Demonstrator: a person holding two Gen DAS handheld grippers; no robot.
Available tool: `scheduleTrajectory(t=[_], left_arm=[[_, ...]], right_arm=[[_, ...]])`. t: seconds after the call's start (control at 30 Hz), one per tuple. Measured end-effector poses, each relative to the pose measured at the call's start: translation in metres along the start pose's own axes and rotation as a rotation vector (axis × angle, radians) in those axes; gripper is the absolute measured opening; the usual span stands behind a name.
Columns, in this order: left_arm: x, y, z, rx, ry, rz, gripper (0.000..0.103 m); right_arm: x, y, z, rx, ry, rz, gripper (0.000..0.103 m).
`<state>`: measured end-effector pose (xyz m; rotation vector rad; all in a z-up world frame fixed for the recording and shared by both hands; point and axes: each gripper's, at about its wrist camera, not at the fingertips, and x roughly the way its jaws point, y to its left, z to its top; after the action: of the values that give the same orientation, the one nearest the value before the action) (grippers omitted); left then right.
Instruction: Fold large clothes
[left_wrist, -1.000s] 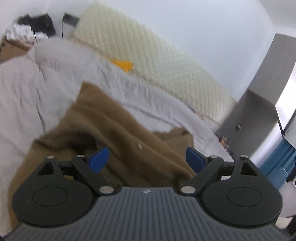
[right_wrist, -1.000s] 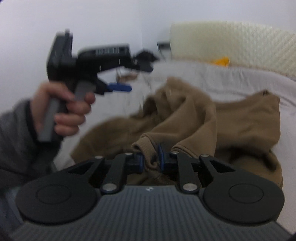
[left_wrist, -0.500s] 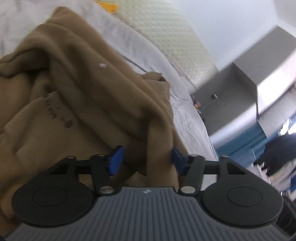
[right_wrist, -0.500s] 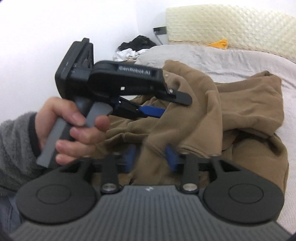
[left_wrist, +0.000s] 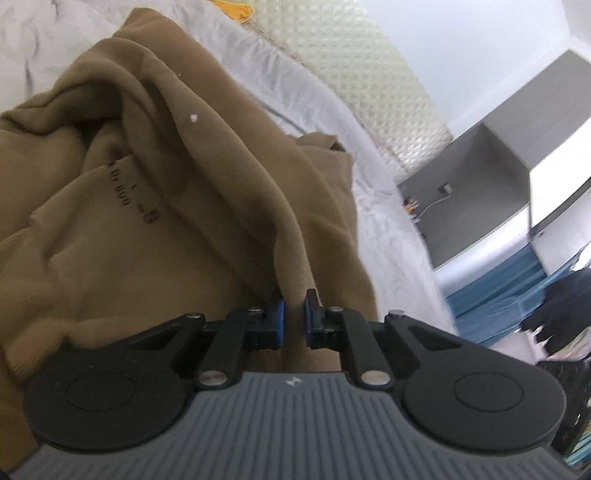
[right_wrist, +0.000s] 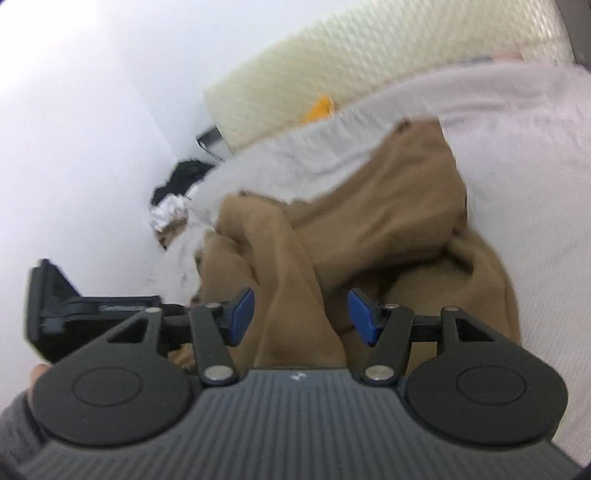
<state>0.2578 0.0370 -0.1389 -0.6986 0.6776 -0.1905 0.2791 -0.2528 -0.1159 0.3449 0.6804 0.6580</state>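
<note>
Sweatshirt, brown, dark chest print unreadable; left tongs clenched on a fold; right tongs opening, pads clear of cloth.

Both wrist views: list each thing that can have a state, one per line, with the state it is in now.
Brown sweatshirt: unfolded, crumpled in a heap on the bed.
Left hand-held gripper: shut on a ridge of the brown sweatshirt.
Right hand-held gripper: jaws opening, pads clear of the cloth that runs between them.
Grey bedsheet: spread, wrinkled.
Orange item: lying by the quilted headboard.
</note>
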Motion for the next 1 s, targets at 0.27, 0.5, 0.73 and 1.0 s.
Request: scheduleTrajectory(t=[0.27,0.5,0.73,1.0], left_arm=[[0.002,0.002,-0.007,0.009,0.025,0.082,0.012],[0.012,0.008,-0.006,-0.015,0.057,0.11,0.012],[0.021,0.013,-0.011,-0.101,0.062,0.044,0.012],[0.049,0.031,-0.016,-0.137,0.114,0.102,0.012]], right_arm=[[0.034,0.011,-0.02,-0.008,0.136,-0.038,0.057],[0.036,0.011,-0.017,-0.017,0.1,-0.13,0.019],[0.013,0.009,-0.006,-0.037,-0.054,-0.221,0.014],[0.066,-0.005,-0.02,-0.099,0.095,-0.348,0.014]])
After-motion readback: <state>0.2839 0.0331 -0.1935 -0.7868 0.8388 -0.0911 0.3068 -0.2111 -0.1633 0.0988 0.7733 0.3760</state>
